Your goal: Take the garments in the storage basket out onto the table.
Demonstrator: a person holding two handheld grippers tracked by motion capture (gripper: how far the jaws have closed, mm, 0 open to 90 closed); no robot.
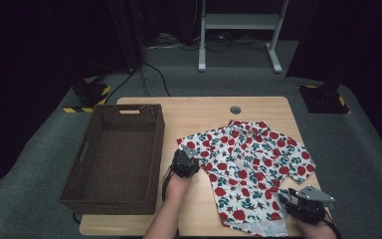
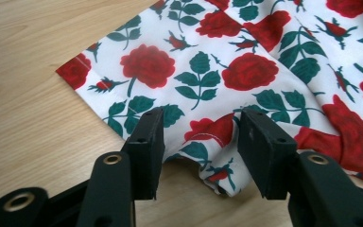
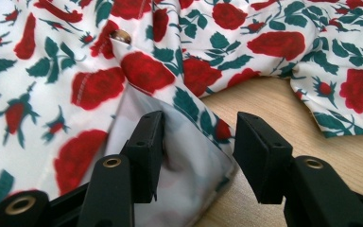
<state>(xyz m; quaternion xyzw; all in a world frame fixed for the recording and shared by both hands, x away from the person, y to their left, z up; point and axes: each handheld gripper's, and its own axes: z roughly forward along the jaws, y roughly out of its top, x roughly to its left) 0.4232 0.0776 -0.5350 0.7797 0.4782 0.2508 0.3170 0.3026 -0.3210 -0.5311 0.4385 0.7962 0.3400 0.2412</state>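
A rose-printed shirt is seen spread on the right half of a wooden table, beside a dark wicker basket placed at the left. The left gripper is held at the shirt's left sleeve, its jaws parted with a fold of the hem lying between them, unpinched. The right gripper is set at the shirt's lower corner, jaws likewise apart over a turned-up flap of cloth.

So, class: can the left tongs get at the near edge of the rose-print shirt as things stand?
Probably yes: the left tongs already stand open astride a fold of the shirt edge, with only bare table alongside and nothing blocking.
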